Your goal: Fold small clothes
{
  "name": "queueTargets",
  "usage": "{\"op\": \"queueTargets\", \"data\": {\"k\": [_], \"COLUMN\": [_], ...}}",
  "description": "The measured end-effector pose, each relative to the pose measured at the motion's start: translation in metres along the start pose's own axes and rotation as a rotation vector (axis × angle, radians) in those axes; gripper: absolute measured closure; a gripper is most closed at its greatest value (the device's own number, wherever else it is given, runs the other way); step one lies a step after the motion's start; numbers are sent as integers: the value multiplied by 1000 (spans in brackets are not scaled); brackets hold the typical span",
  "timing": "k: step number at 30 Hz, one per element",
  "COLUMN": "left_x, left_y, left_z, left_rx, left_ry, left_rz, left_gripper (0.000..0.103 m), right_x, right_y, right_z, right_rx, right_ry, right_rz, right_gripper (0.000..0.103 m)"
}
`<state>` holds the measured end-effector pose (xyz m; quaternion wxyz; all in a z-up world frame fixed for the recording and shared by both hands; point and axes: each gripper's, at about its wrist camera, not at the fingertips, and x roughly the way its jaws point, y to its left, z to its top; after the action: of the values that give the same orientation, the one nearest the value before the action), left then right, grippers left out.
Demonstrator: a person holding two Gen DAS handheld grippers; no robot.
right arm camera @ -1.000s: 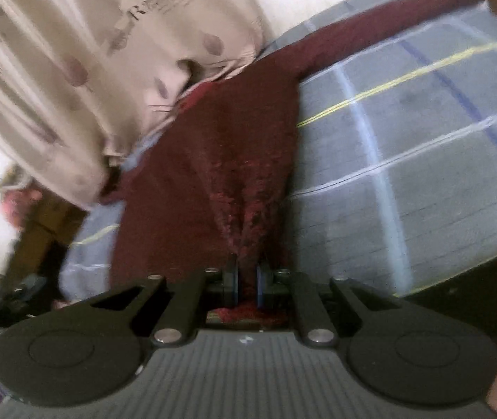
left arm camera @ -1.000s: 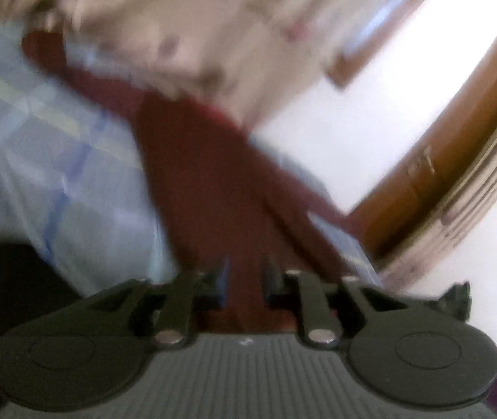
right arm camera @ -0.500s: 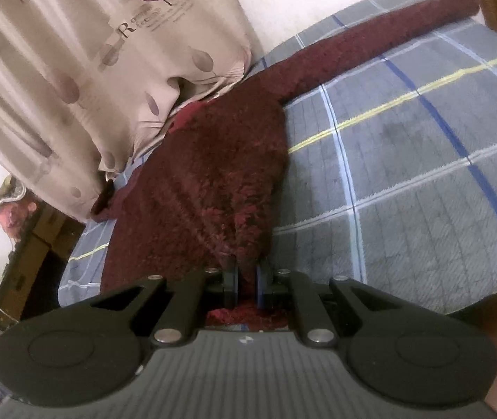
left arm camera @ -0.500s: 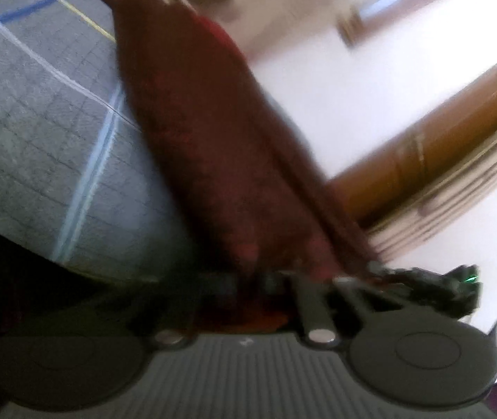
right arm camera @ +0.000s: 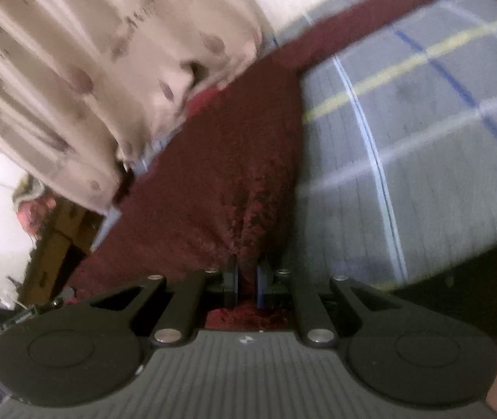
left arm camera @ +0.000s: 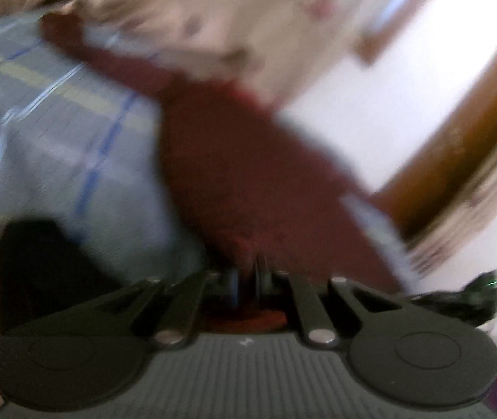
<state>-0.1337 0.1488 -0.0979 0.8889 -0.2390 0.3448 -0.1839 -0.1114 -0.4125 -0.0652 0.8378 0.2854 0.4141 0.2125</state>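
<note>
A dark red fuzzy garment (left arm camera: 241, 174) lies on a bed with a grey-blue checked sheet (left arm camera: 56, 146). Its long sleeve (right arm camera: 371, 10) runs toward the far edge. My left gripper (left arm camera: 246, 279) is shut on the garment's near edge; the view is blurred. My right gripper (right arm camera: 246, 276) is shut on another part of the near edge of the garment (right arm camera: 234, 160), with cloth bunched between its jaws. The sheet (right arm camera: 423, 146) shows to the right.
A beige leaf-print curtain (right arm camera: 91, 63) hangs behind the bed and also shows in the left wrist view (left arm camera: 196, 17). A brown wooden door frame (left arm camera: 458, 132) stands at the right. Wooden furniture (right arm camera: 63, 230) is at the left below the curtain.
My left gripper was open a second ago and has closed on the garment's edge. Both views have swung about. The right gripper has stayed shut on the garment.
</note>
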Motion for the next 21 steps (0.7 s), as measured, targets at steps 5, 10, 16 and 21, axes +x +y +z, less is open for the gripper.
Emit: {"op": "queueTargets", "data": {"k": [5, 10, 16, 21], "left_x": [-31, -53, 21, 76], "left_y": [-6, -8, -37, -56], "left_z": [11, 42, 76, 89], "left_rx": [62, -21, 25, 17], "left_ry": [-133, -289, -299, -219], "left_rz": [269, 127, -25, -51], "left_gripper": [92, 46, 18, 18], "right_x": [-12, -69, -91, -90], "right_y": [-16, -26, -95, -170], "right_z": [5, 52, 156, 240], "right_rx": [19, 14, 225, 324], "right_ry": [-17, -219, -471, -583], "right_rz": [-27, -69, -98, -264], "right_gripper": [74, 56, 56, 56]}}
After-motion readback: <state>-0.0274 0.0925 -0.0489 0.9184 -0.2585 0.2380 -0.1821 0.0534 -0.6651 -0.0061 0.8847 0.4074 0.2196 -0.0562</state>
